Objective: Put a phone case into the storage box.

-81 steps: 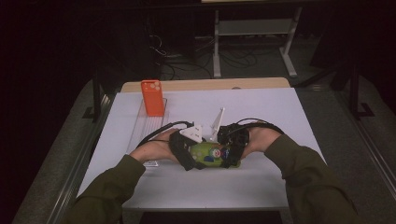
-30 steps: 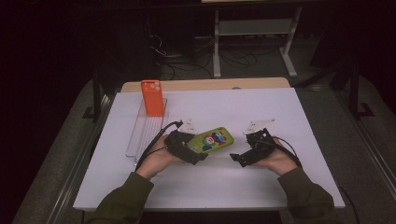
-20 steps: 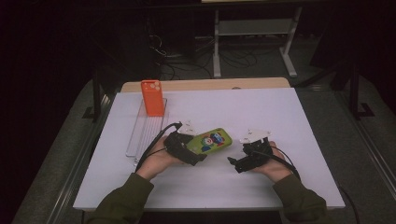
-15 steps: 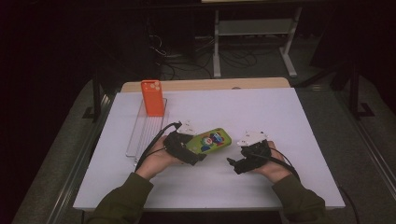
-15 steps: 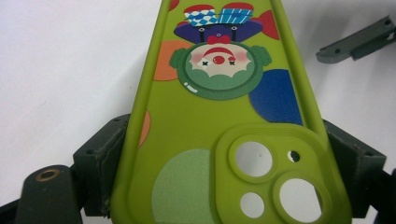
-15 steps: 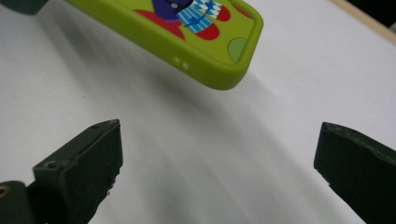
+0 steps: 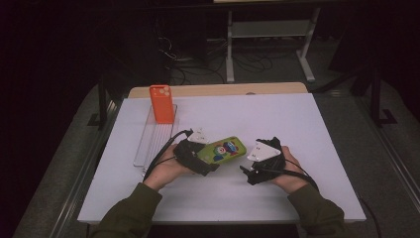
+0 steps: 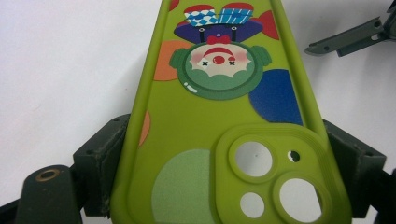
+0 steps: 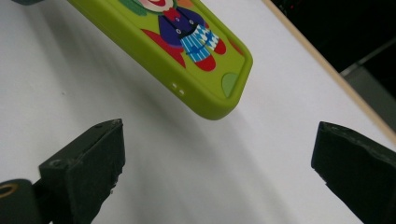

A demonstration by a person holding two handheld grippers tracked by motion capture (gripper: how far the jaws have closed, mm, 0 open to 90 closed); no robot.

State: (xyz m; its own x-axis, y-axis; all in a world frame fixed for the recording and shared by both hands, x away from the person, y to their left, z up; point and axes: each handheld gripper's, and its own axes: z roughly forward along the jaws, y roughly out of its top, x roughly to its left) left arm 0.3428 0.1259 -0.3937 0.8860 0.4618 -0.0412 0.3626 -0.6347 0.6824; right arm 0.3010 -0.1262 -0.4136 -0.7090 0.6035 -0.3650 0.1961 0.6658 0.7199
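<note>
While the left tongs (image 7: 210,159) are gripping the green phone case (image 7: 223,150), the right tongs (image 7: 246,171) are waiting open just beside it, probably to take its free end next.

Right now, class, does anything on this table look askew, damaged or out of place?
Nothing looks damaged or spilled. The green phone case sits clamped by its camera end in the left gripper, lying at a slant. The right gripper is open beside it, holding nothing. The orange phone case stands upright in the clear rack.

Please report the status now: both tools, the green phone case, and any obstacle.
Left tool shut on green phone case, held off the table. Right tool open, empty, facing the case's free end. Nothing between them.
</note>
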